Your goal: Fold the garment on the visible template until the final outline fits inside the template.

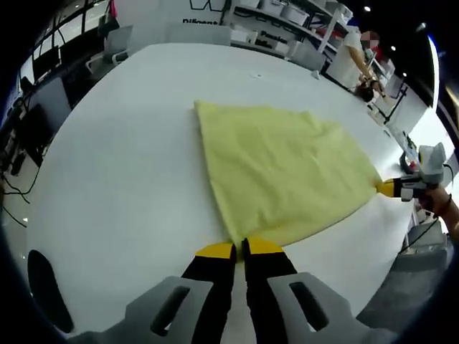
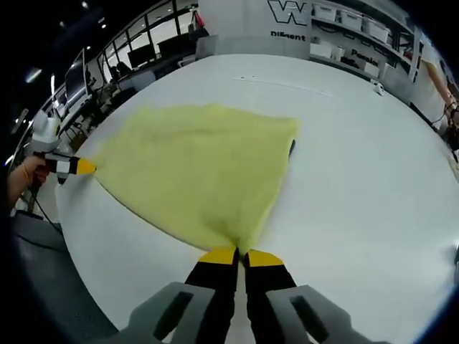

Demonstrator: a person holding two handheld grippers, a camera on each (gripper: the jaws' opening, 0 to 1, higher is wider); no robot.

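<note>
Both pairs of jaws are closed on cloth. In the left gripper view the left gripper (image 1: 239, 248), its 2 black jaws tipped in yellow, pinches one corner of the pale yellow fabric garment (image 1: 283, 172), which spreads out ahead of the jaws across the round white table (image 1: 122, 165). At the garment's far right corner the right gripper (image 1: 393, 188) pinches a second corner, gathering the cloth to a point there, with a person's hand (image 1: 441, 203) behind it.

In the right gripper view that gripper (image 2: 240, 253) clamps its corner just ahead of its own yellow tips, and the left gripper (image 2: 80, 167) holds the corner far off to the left. A thin dark strip (image 2: 291, 148) peeks out from under the garment's right edge. On the wall beyond the table, large letters begin with "W" (image 2: 281, 11), above smaller writing too blurred to read.
</note>
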